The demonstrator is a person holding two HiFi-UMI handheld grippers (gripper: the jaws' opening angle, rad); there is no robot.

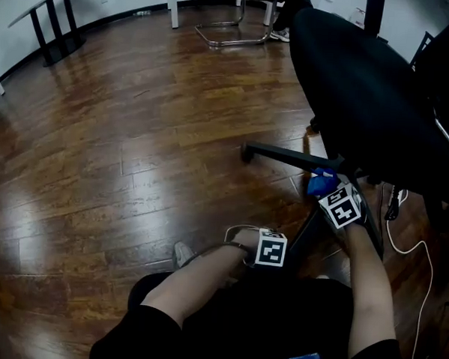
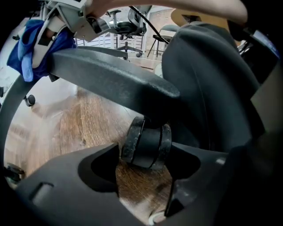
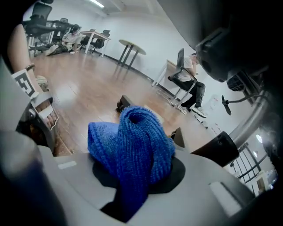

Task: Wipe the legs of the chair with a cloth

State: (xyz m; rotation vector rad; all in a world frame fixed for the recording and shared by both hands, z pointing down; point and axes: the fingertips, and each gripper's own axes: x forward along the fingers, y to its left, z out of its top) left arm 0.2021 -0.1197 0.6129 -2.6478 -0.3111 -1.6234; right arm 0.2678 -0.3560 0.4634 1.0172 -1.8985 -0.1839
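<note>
The blue cloth (image 3: 137,137) is bunched in the right gripper (image 3: 138,178), whose 2 jaws are pinched on the wad, and it rests against the upper end of a chair leg (image 2: 115,79) near the hub. It looks soft, light and grippy, so a firm pinch mid-wad with the loose folds forward should serve. The left gripper (image 2: 143,176) seems clamped on that leg's caster (image 2: 146,142), likely steadying a chair that would roll on the wood floor (image 1: 137,133).
</note>
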